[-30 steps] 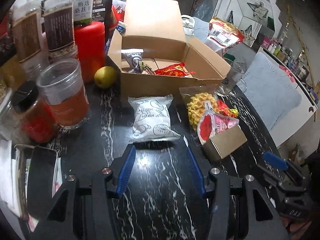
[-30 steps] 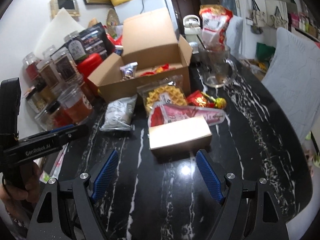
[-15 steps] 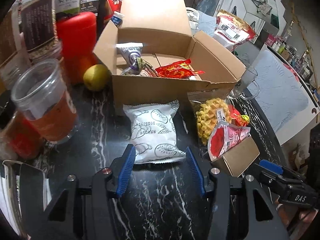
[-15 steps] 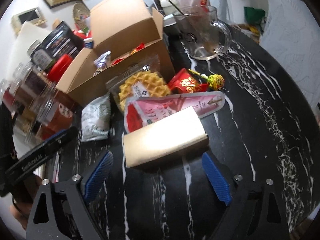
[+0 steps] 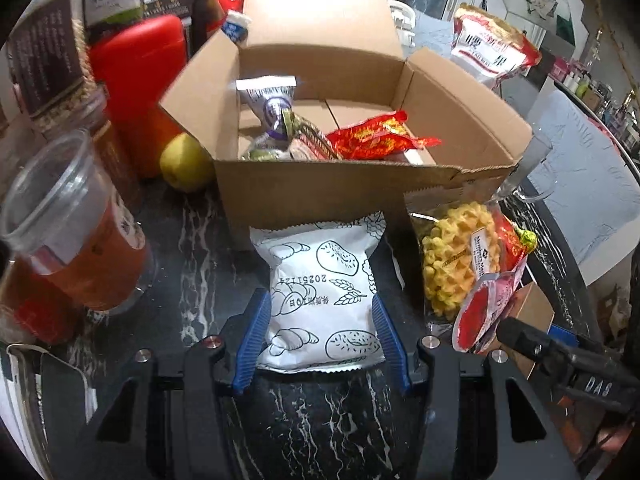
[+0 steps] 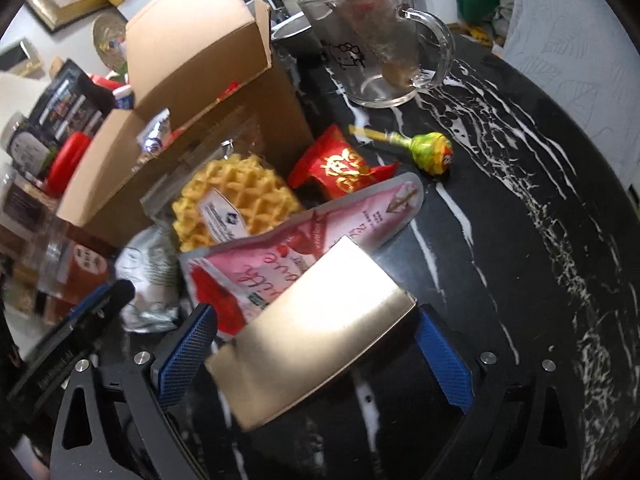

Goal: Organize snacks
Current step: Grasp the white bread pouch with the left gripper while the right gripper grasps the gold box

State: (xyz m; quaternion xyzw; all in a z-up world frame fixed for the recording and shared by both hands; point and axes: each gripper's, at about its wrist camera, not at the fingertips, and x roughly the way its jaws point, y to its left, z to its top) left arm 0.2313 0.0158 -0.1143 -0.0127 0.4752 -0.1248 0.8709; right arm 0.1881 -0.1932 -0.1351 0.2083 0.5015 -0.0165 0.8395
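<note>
Black marble table (image 5: 168, 240) under both grippers. Left gripper (image 5: 322, 340) straddles a white snack packet (image 5: 320, 292), blue pads beside it, not visibly pressing. Right gripper (image 6: 316, 360) jaws are opening around a gold box (image 6: 316, 332). Beyond stands an open cardboard box (image 5: 312, 196) holding snacks.
</note>
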